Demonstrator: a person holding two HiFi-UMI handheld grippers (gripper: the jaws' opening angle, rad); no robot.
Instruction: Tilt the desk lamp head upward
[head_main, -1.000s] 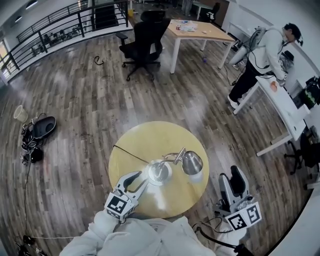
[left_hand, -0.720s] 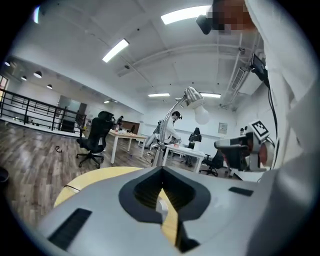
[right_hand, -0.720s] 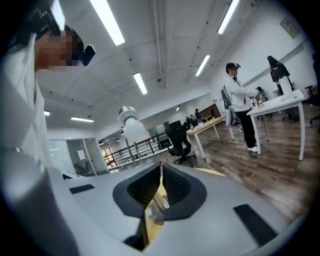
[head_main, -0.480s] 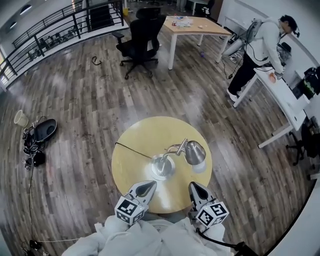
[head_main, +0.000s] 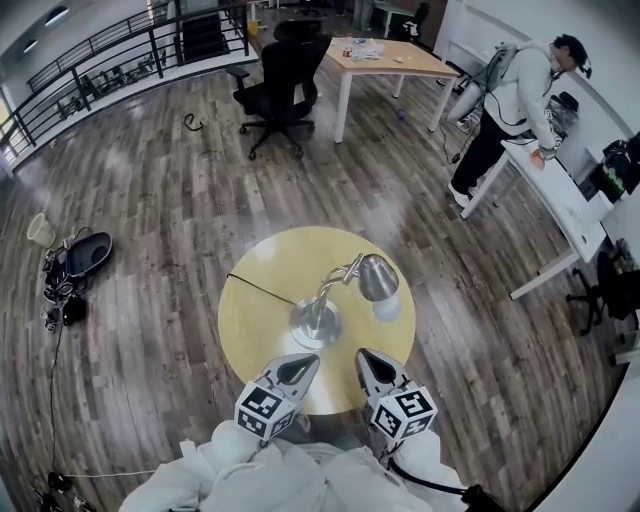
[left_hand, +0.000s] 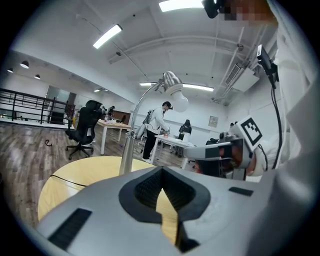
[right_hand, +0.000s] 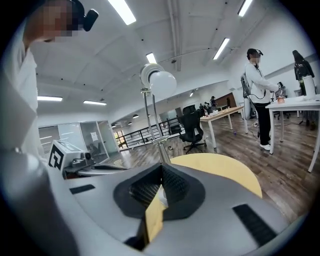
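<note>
The desk lamp (head_main: 318, 320) stands near the middle of the round yellow table (head_main: 255, 300), with its head (head_main: 378, 277) out to the right. The left gripper (head_main: 303, 364) and the right gripper (head_main: 366, 360) hover side by side over the table's near edge. Both have their jaws pressed together on nothing and are clear of the lamp.

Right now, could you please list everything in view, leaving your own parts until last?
Round table: one, yellow, centre.
Desk lamp: one, silver, on the round table.
Cable: one, black, across the table's left half.
Office chair: at least one, black, far side.
Wooden desk: one, tan, beside the chair.
White desk: one, right.
Person: one, pale top, at the white desk.
Bag: one, dark, left floor.
Left claw: one, grey, shut, empty, over the table's near edge.
Right claw: one, grey, shut, empty, beside it.
</note>
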